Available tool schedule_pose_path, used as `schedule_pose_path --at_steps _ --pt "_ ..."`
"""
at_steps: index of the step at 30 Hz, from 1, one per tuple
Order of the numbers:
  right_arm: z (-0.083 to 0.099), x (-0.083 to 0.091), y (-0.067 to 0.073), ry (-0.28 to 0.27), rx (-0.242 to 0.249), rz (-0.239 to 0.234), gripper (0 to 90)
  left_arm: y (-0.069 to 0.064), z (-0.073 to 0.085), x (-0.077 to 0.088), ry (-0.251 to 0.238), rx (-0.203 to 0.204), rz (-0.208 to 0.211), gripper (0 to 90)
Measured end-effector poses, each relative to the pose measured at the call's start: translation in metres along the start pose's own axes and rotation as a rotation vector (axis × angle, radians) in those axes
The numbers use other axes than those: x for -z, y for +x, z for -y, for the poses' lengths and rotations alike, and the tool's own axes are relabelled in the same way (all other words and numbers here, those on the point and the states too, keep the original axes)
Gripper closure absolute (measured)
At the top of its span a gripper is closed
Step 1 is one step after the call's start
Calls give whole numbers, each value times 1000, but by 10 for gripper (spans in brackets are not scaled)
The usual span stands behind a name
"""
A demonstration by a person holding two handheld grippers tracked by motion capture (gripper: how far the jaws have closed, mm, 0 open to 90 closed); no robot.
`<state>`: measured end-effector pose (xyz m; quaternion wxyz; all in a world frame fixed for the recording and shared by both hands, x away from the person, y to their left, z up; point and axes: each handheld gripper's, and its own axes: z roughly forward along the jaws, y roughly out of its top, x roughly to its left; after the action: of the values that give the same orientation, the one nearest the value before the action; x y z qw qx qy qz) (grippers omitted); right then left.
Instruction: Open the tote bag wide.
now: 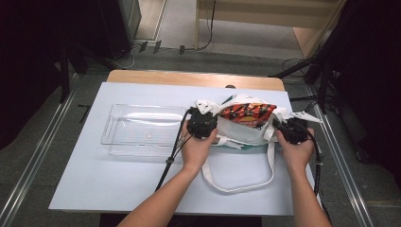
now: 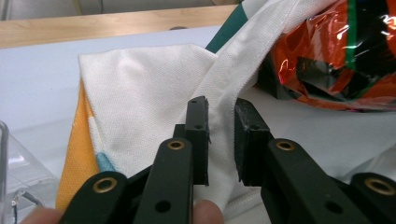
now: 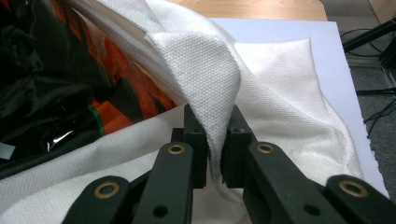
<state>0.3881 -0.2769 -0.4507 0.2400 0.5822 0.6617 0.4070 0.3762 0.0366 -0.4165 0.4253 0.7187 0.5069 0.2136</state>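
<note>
White tote bag (image 1: 246, 130) rim pinched both sides; tray (image 1: 142, 130) left.

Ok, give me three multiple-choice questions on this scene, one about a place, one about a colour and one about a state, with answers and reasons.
1. Where is the clear plastic tray?
A. left of the white cloth tote bag
B. inside it
C. on the floor

2. What colour is the shiny snack packet in the bag?
A. blue
B. orange-red and black
C. silver

3. What is the right gripper doing?
A. hanging open
B. holding the tray
C. pinching the bag's cloth

Answers: 1 A, the high view shows the tray at the bag's left. 2 B, the foil shows those colours. 3 C, cloth sits clamped between its jaws.
</note>
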Motion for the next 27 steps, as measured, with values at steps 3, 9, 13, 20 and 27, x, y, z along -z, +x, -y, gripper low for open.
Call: schedule_pose_path --at_steps 3,9,13,20,27 --pt "-3 10 1 -49 -26 -30 641 2 0 5 -33 9 10 724" --pt "-10 43 7 -169 35 -71 538 7 -2 16 -80 17 35 639" --pt "-12 65 7 -254 24 -154 480 10 -2 21 -91 17 52 667" --pt "-7 80 26 -289 84 -257 346 15 -2 27 -105 22 85 683" --pt "-3 65 48 -246 163 -248 150 19 -2 29 -103 27 95 659"
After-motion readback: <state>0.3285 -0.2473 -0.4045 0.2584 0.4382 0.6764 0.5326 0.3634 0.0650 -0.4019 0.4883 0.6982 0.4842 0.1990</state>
